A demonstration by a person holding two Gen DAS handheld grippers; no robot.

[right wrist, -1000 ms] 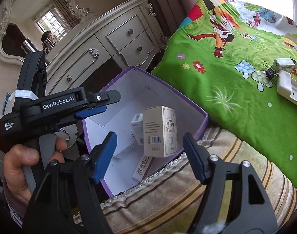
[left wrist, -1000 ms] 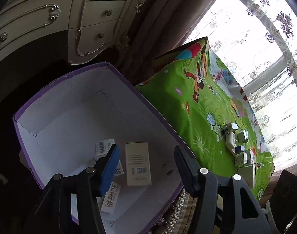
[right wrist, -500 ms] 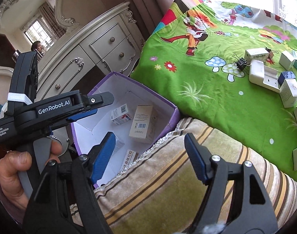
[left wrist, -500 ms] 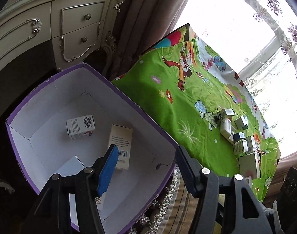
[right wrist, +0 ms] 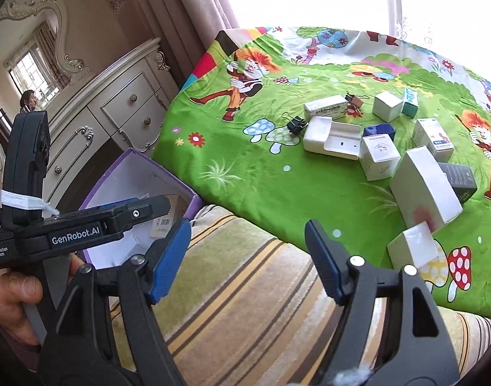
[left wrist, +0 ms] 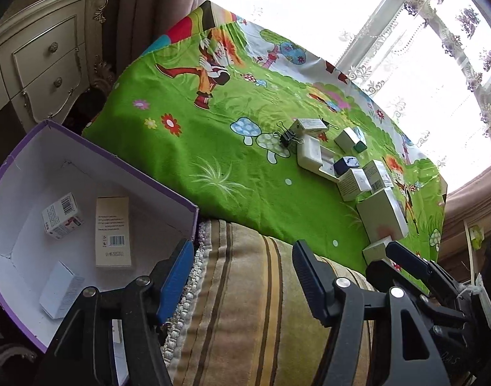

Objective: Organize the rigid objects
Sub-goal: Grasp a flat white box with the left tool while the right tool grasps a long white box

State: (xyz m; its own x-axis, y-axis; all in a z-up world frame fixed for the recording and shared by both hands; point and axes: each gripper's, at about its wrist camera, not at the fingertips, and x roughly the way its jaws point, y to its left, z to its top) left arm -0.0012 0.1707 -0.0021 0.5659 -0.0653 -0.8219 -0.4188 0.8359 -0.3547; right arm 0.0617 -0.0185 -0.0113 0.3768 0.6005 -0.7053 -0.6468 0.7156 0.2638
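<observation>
Left hand-held gripper (left wrist: 242, 276) tilted down over striped cushion (left wrist: 245, 305) beside purple box (left wrist: 94, 148), jaws opening, empty; right hand-held gripper (right wrist: 247, 257) likewise, wide, empty

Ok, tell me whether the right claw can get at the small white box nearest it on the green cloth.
Probably yes: the right claw is open and empty, and the small white box sits uncovered at the green cloth's near edge.

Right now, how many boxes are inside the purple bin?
3 in plain view in the purple bin: a small barcode box near the far wall, a long flat box mid-floor, a white box nearer. The left gripper may hide another.
</observation>
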